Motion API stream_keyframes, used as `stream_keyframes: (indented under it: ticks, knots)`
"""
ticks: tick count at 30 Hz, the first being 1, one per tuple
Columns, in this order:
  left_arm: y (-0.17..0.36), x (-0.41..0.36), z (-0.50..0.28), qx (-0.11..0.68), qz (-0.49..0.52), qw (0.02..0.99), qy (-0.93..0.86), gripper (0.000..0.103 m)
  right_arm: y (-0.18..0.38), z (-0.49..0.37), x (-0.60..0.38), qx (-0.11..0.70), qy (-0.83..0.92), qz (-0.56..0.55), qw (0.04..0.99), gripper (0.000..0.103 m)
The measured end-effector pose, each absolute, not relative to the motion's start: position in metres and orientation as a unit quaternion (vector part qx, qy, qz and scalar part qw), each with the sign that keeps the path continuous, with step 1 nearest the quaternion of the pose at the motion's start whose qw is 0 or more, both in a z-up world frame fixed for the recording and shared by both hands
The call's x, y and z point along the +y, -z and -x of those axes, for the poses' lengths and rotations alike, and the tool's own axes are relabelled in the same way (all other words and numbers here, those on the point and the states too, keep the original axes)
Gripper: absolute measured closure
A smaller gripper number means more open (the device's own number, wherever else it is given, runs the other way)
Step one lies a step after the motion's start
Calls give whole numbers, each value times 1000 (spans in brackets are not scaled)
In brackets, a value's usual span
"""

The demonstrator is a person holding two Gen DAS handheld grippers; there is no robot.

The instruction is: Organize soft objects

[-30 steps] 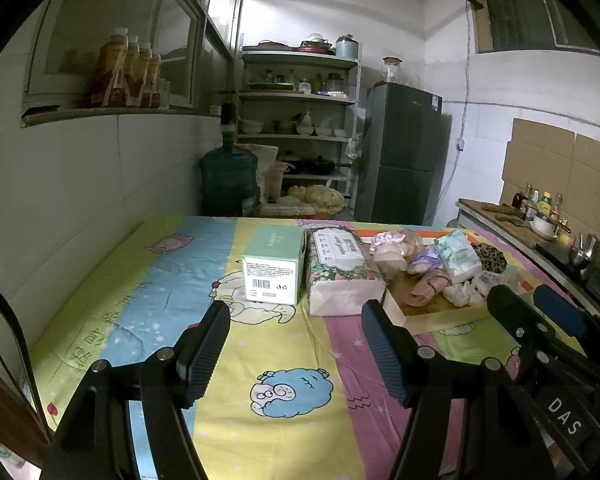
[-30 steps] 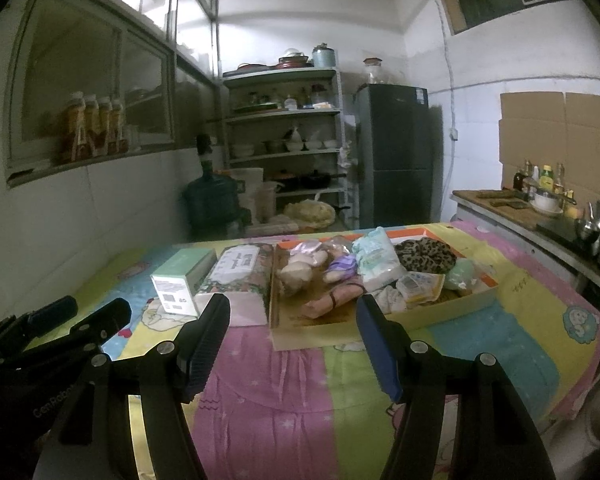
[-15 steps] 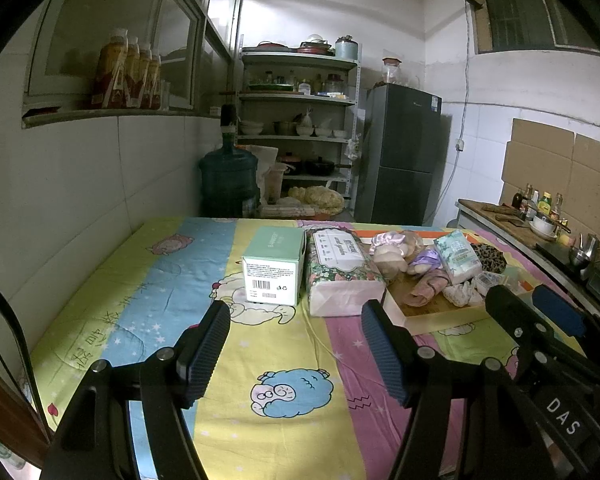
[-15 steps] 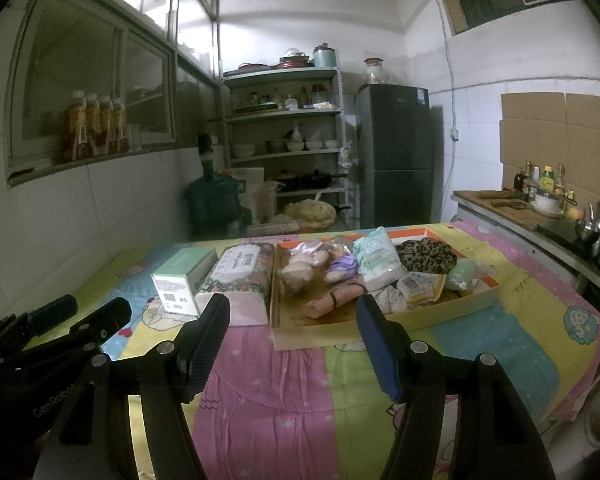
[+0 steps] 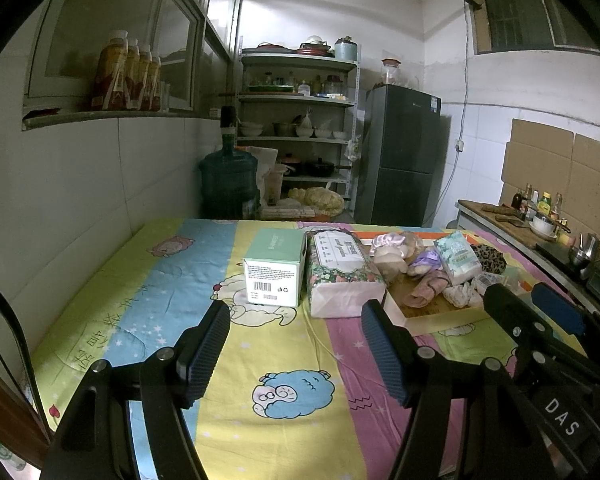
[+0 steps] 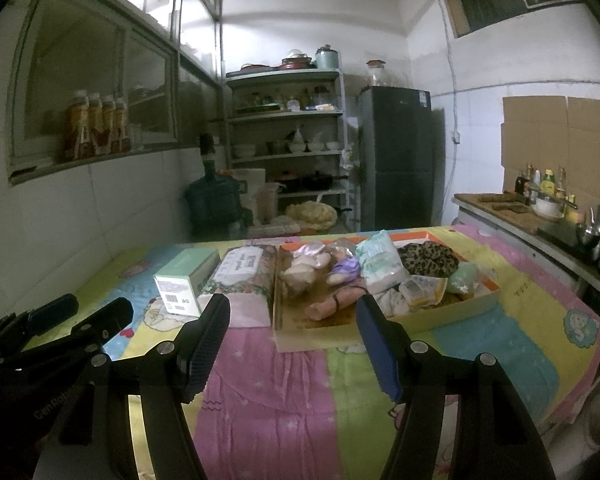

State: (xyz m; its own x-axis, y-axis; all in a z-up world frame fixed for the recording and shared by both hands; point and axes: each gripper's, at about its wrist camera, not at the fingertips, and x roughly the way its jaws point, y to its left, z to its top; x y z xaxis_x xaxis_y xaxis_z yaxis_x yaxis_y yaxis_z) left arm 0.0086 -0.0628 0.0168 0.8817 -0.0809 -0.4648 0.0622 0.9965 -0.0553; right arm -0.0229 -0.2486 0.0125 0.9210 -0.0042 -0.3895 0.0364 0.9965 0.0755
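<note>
A shallow cardboard tray (image 6: 320,330) on the table holds several soft objects: a leopard-print cloth (image 6: 430,258), a white tissue pack (image 6: 380,266), pink and purple fabric pieces (image 6: 328,304) and small packets (image 6: 422,288). The tray also shows in the left wrist view (image 5: 432,314). Left of it lie a floral tissue pack (image 5: 340,270) and a mint green box (image 5: 274,268). My left gripper (image 5: 296,354) is open and empty above the cloth, short of the box. My right gripper (image 6: 292,344) is open and empty just before the tray's near edge.
The table carries a colourful cartoon cloth (image 5: 284,392). A tiled wall (image 5: 60,184) runs along the left. A water jug (image 5: 228,184), shelves (image 5: 300,132) and a fridge (image 5: 402,156) stand behind. A counter with bottles (image 6: 540,200) is at the right.
</note>
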Motion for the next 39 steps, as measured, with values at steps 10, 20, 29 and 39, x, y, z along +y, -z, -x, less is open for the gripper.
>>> stream_keyframes:
  ticks: [10, 20, 29, 39]
  knots:
    - [-17, -63, -8, 240, 20, 970, 37, 35, -13, 23, -247, 197, 10, -40, 979, 36]
    - [-16, -63, -8, 240, 20, 970, 37, 35, -13, 23, -247, 197, 10, -40, 979, 36]
    - [-16, -63, -8, 240, 20, 970, 37, 35, -13, 23, -247, 197, 9, -40, 980, 36]
    - [-16, -63, -8, 240, 19, 970, 37, 35, -13, 24, -245, 196, 10, -39, 980, 36]
